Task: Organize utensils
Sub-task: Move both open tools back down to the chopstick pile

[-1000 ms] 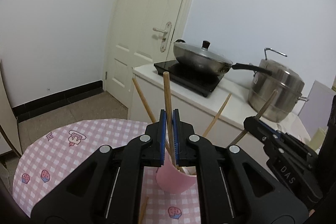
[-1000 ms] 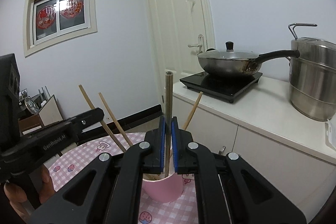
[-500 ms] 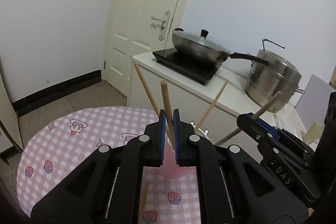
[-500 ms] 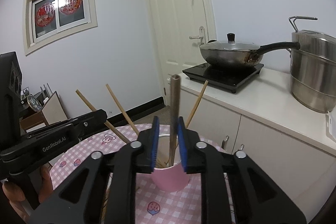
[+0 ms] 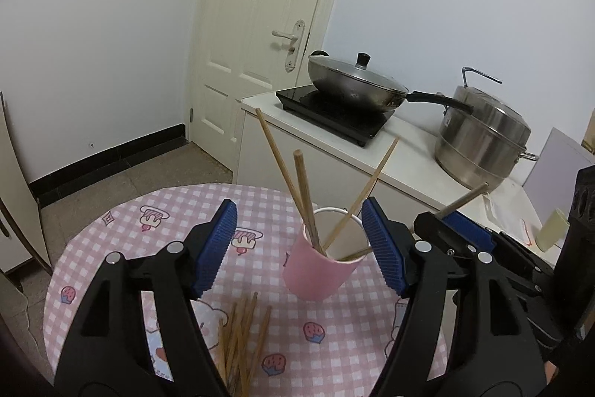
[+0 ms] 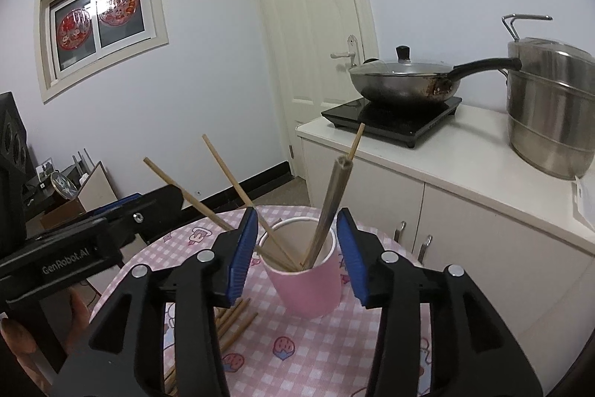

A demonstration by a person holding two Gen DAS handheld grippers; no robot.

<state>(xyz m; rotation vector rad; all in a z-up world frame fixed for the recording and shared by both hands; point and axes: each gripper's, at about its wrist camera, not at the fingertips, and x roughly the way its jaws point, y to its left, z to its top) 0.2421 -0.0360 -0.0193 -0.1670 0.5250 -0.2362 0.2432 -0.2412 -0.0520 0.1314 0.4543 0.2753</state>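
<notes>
A pink cup (image 5: pixel 318 272) (image 6: pixel 305 285) stands on the pink checked tablecloth (image 5: pixel 111 248). Several wooden chopsticks (image 5: pixel 305 199) (image 6: pixel 331 207) lean in it. My left gripper (image 5: pixel 299 246) is just before the cup, its jaws opening wide, nothing pressed by its blue pads (image 5: pixel 215 248). My right gripper (image 6: pixel 297 252) frames the cup too, its jaws opening; the thick chopstick stands loose between them in the cup. More chopsticks (image 5: pixel 241 333) (image 6: pixel 230 322) lie loose on the cloth near the grippers. The right gripper (image 5: pixel 468 237) shows at right in the left wrist view.
A white counter (image 6: pixel 465 166) behind the table carries an induction hob with a lidded wok (image 5: pixel 353 84) and a steel steamer pot (image 5: pixel 483 144). A white door (image 5: pixel 267 36) is at the back. A hand (image 6: pixel 22 341) holds the left gripper's body.
Both grippers have let go of their chopsticks, which now rest in the cup. Both pairs of jaws have spread apart, the left much wider. The left gripper has pulled back a little.
</notes>
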